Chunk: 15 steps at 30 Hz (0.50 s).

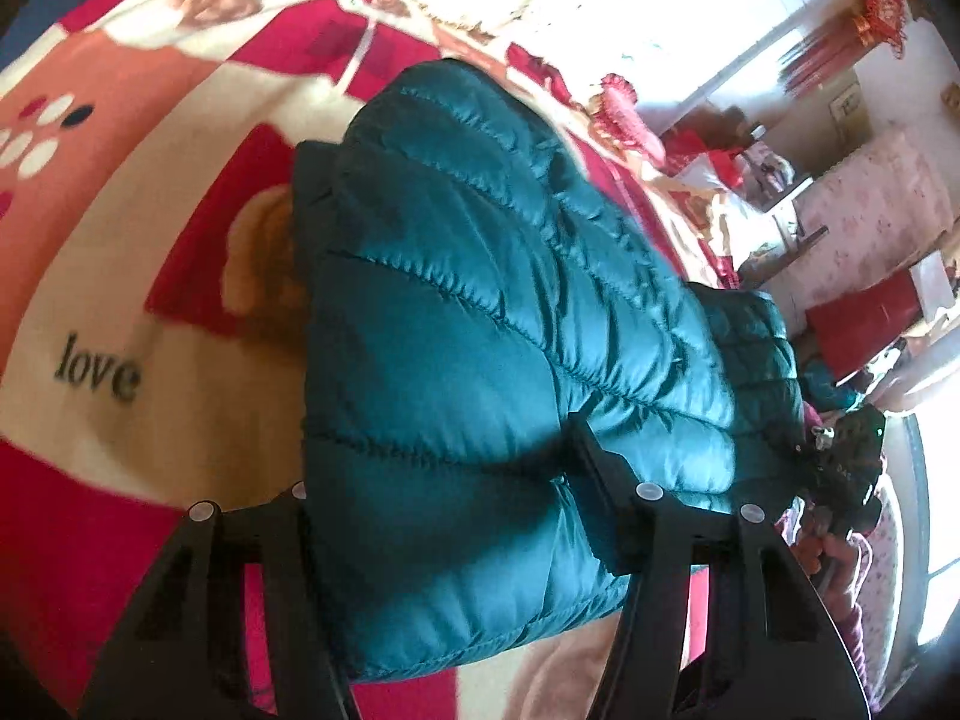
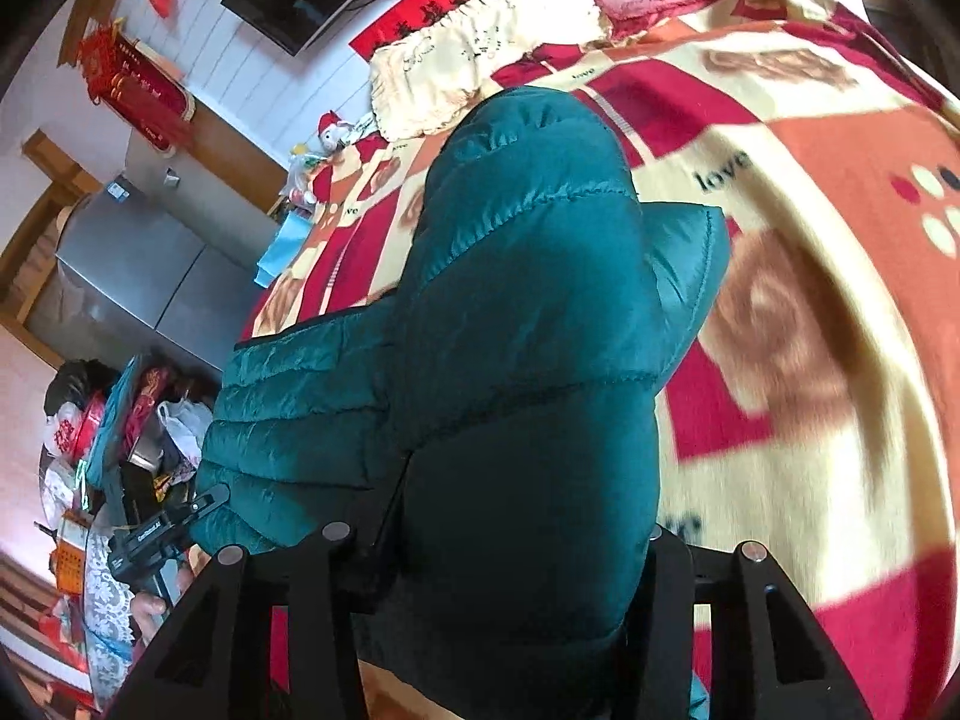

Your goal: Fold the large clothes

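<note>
Left gripper (image 1: 444,516) and right gripper (image 2: 504,546) both clamp the teal puffer jacket (image 1: 480,300); long axis 6-to-12 over the blanket (image 1: 120,240).

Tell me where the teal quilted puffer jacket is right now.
The teal quilted puffer jacket fills the centre of both wrist views, clamped between the jaws of the left gripper and right gripper, lifted above the red-and-cream "love" blanket.

Bright daylight, blown-out window glare, blurred fisheye-warped edges, dark vignette corners
</note>
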Motion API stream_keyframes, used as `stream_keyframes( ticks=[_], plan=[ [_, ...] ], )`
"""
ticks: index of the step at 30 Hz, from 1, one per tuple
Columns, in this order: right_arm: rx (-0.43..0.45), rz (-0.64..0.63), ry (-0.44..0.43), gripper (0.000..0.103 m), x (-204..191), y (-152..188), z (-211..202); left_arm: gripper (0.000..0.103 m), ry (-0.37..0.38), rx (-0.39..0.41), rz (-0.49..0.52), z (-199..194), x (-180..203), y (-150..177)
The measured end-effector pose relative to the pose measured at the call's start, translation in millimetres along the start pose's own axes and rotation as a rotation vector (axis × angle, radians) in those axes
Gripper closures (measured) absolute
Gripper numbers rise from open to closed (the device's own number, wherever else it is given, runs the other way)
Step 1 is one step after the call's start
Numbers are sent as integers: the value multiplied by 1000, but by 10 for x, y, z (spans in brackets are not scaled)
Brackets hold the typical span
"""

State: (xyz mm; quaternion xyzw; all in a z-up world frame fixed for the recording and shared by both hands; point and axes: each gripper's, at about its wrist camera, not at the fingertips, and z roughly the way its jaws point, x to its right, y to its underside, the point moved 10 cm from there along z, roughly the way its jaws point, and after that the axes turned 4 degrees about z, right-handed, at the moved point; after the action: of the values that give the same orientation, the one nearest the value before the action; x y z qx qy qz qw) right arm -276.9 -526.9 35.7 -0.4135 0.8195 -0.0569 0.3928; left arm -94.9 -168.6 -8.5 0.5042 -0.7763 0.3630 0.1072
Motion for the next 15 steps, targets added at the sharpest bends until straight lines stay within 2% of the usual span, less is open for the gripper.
stream_keyframes(
  ticks=[3,5,7,11,15],
  plan=[
    [3,29,46,51,163,78,35,35,-8,-9,-46,42,-84,57],
    [3,43,114,33,334,109,107,30,-24,6,-74,23,-129,82],
    [5,64,155,26,469,114,169,26,-51,27,-81,-49,-145,111],
    [56,20,226,26,452,89,31,24,-150,73,-42,-249,-116,169],
    [137,-32,326,26,360,75,-275,24,-259,165,45,-532,-1,214]
  ],
)
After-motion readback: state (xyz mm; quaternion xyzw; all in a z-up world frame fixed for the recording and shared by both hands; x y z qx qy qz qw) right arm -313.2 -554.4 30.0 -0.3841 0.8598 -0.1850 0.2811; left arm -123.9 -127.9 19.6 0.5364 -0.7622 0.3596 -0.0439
